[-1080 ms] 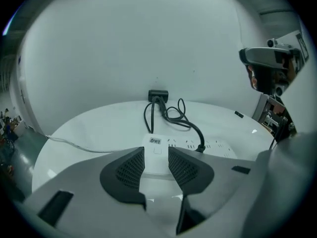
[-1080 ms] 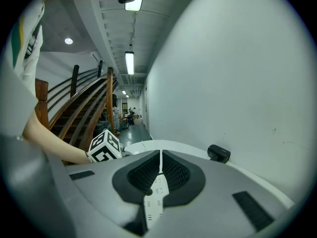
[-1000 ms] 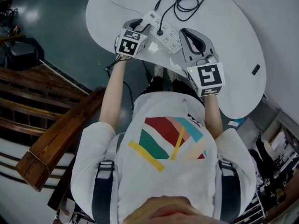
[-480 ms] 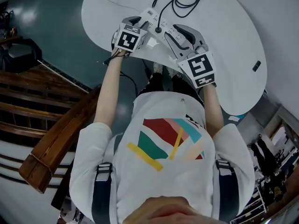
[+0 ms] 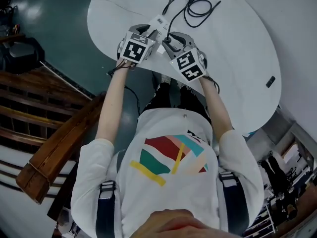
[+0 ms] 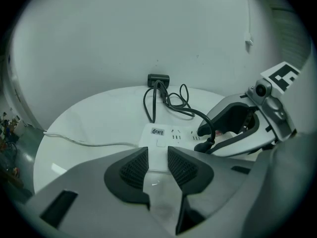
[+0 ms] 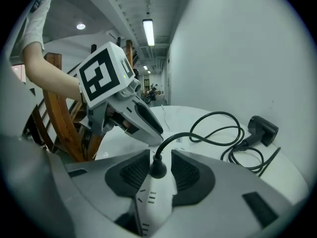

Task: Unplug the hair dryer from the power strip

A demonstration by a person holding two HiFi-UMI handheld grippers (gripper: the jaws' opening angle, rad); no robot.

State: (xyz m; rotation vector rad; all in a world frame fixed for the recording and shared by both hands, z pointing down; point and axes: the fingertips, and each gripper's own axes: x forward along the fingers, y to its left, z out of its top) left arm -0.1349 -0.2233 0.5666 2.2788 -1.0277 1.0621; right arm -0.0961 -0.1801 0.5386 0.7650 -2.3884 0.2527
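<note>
A white power strip [image 5: 159, 24] lies on the white oval table [image 5: 237, 43]. My left gripper [image 6: 158, 158] is shut on its near end, with the strip [image 6: 171, 134] running away between the pads. A black plug [image 7: 158, 168] stands in the strip [image 7: 153, 202]. Its cord [image 7: 218, 115] loops off to the black hair dryer [image 7: 262, 128] at the table's far side. My right gripper [image 7: 160, 155] is low over the strip. Its jaws have just been opening and now stand open on either side of the plug, not pressing it.
A thin white cable [image 6: 84, 142] trails off the strip's left across the table. A small dark object [image 5: 270, 82] lies near the table's right edge. Wooden stairs [image 5: 54, 148] run past on the left. A wall [image 6: 148, 29] stands close behind the table.
My right gripper has come down and to the left, from beside the strip to over the plug, and its jaws have opened. The left gripper has kept its hold on the strip.
</note>
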